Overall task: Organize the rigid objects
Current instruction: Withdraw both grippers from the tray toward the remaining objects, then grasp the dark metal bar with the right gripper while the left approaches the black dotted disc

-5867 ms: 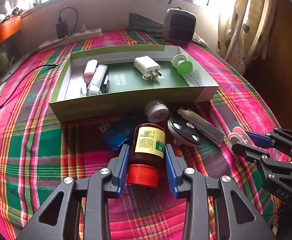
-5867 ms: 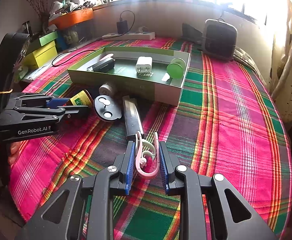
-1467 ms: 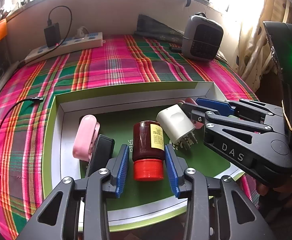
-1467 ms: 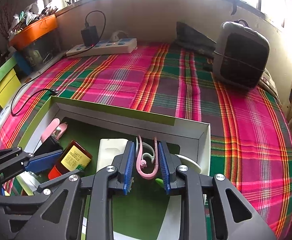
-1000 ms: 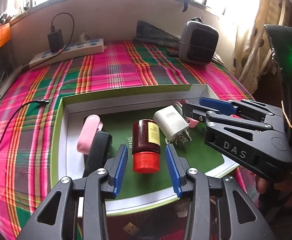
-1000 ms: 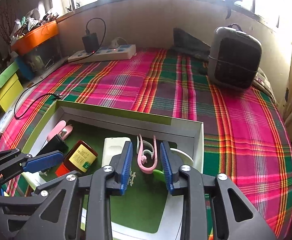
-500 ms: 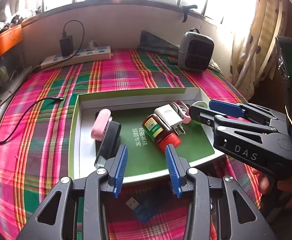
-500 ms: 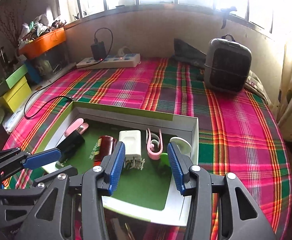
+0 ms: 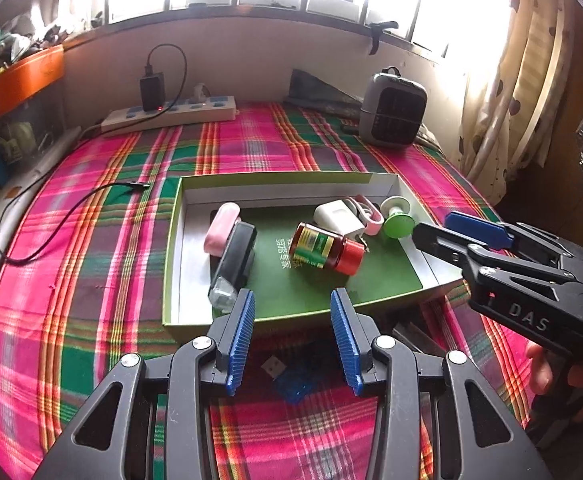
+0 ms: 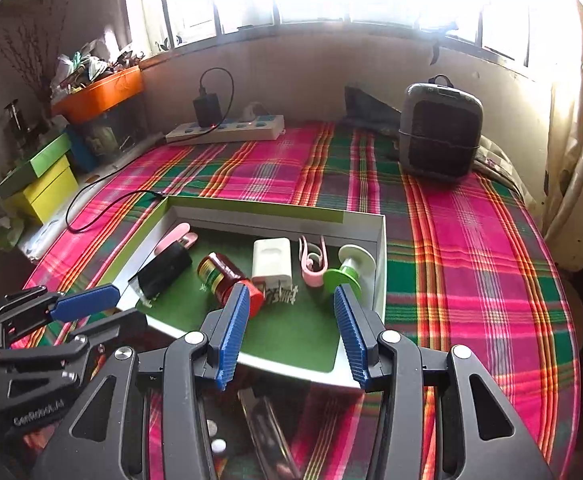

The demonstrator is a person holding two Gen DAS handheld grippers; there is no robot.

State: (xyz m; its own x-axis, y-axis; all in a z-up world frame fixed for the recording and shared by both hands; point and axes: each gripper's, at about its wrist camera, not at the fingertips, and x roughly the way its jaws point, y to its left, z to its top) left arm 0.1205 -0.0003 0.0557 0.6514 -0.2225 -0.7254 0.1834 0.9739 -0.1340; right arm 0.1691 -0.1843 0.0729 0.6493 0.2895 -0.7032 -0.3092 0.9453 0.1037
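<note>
The plaid pink-and-green cloth (image 9: 103, 240) carries the shallow green cardboard tray (image 9: 171, 256). Inside it lie the brown red-capped bottle (image 9: 325, 248) on its side, just beside the white plug adapter (image 10: 272, 259), then the pink ear-hook clip (image 10: 312, 261). The left gripper (image 9: 291, 334) and right gripper (image 10: 289, 330) both stand released, nothing between their jaws; the right's jaws have just been opening.

a home bedroom: plaid bedspread (image 9: 103, 240), curtain (image 9: 503, 80), heater (image 10: 439, 132).

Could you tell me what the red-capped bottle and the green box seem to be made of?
The red-capped bottle looks like dark amber glass or plastic, glossy where light catches it, with a paper-like printed label and a matte red plastic cap. The green box looks like matte cardboard: thin folded walls, white inside.
</note>
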